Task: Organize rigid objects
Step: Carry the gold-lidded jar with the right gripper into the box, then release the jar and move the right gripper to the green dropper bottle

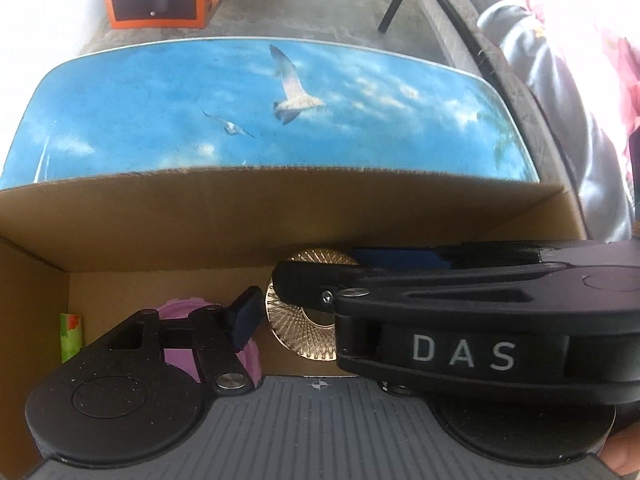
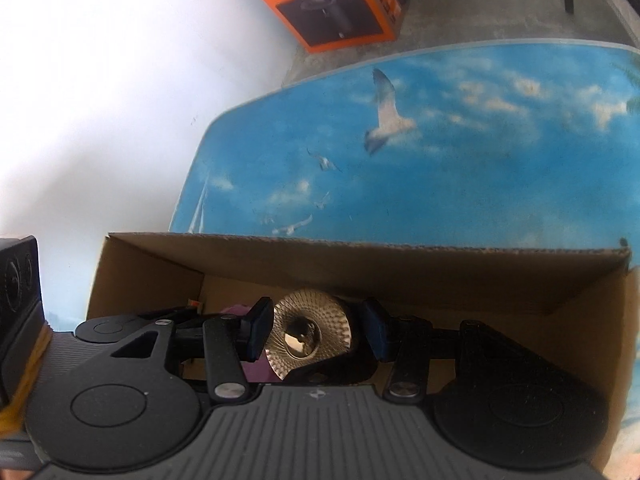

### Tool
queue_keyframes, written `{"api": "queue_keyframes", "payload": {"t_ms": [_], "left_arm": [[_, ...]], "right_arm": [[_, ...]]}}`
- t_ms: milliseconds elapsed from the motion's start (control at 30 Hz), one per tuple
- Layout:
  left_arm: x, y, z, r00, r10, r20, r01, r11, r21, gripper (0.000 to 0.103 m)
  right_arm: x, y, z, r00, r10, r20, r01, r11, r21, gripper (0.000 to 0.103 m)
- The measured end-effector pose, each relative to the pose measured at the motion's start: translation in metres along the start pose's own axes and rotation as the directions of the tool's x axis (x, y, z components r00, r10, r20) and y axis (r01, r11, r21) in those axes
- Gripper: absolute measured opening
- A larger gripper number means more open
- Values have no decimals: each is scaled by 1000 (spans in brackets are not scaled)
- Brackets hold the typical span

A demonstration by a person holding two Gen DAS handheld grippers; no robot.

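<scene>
Box (image 2: 360,264): cardboard, open, on the sky-print surface (image 2: 440,184).
Gold disc (image 2: 308,332): inside the box, beside a purple lid (image 1: 180,308).
Right gripper (image 2: 316,332): jaws closed on the disc (edgewise).
Left gripper (image 1: 300,300): jaws apart over the box, gripping nothing.

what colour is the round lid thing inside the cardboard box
Shiny gold, with a fine radiating crisscross pattern; clearest in the right wrist view.
</scene>
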State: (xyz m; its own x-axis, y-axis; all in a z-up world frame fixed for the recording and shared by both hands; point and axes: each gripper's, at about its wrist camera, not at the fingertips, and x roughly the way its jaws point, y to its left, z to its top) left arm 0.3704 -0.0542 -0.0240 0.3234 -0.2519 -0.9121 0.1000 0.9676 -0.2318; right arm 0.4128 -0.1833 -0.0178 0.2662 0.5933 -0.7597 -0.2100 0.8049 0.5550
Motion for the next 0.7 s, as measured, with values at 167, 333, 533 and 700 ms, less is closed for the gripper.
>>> {"api": "queue_keyframes", "payload": {"t_ms": [167,333,533,700], "left_arm": [[-29,0,-4,998,-34,54,35,999,-17,76],[-71,-6,-20,991,-77,109,77,997,1,79],[-143,-13,-59,968,-117,221,109,993,49,81],[-201,-16,-112,931,-114,347,81,991,108,89]], "right_arm": [[-31,12,-5,997,20,78,-19,1000,-19,55],[-87,27,-26,978,71,198,-63,997,-47,55],[-183,46,-88,904,199,378,-157,978,-139,56],[-239,58,-158,827,288,483,-185,950,-250,57]]}}
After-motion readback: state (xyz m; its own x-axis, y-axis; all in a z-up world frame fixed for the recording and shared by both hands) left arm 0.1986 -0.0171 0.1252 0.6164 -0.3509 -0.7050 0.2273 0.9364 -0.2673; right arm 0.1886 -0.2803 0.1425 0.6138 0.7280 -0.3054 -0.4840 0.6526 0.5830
